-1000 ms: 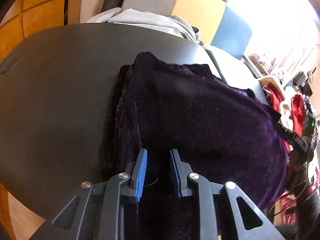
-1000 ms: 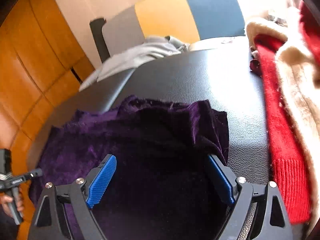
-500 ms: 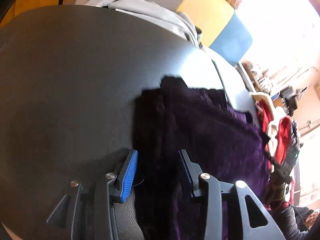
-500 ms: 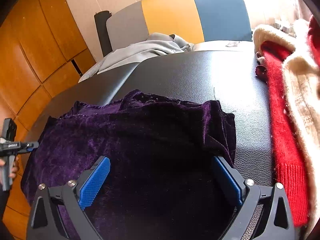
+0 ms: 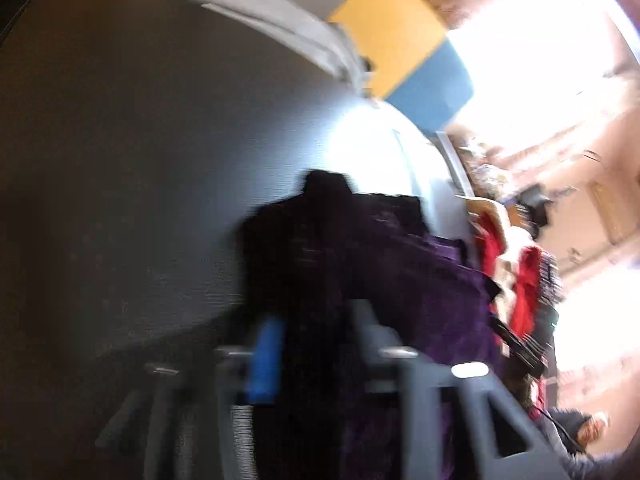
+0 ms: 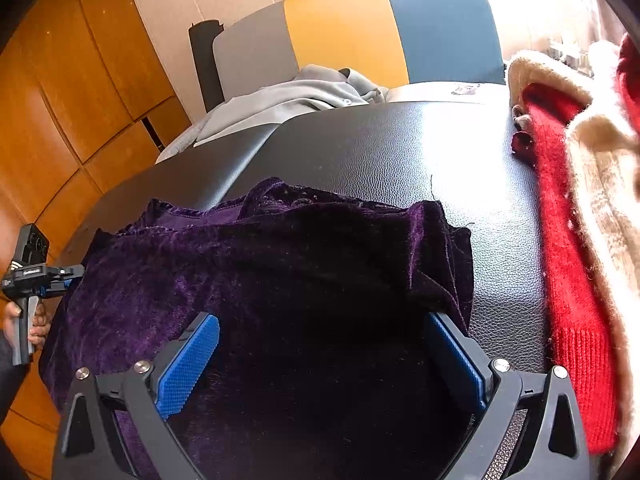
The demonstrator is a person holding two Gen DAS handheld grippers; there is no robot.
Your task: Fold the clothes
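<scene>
- Two grippers worked one purple velvet garment (image 6: 248, 280), which lay folded on the black leather-textured desk (image 6: 400, 148).
- Right gripper (image 6: 320, 356): its blue-padded fingers (image 6: 188, 360) stood wide apart, with the velvet spread between and beyond them, and nothing was clamped.
- Left gripper (image 5: 316, 356): the view was motion-blurred; a dark fold of the purple velvet garment (image 5: 420, 280) ran between its fingers (image 5: 266, 360), but I cannot tell whether they gripped it.
- Right of the right fingers, a red knit sweater (image 6: 568, 280) and a cream fuzzy garment (image 6: 600, 184) were piled at the desk's edge.
- Beyond the fingers, a grey garment (image 6: 288, 100) lay at the desk's far edge, in front of a grey, yellow and blue panel (image 6: 352, 32).
</scene>
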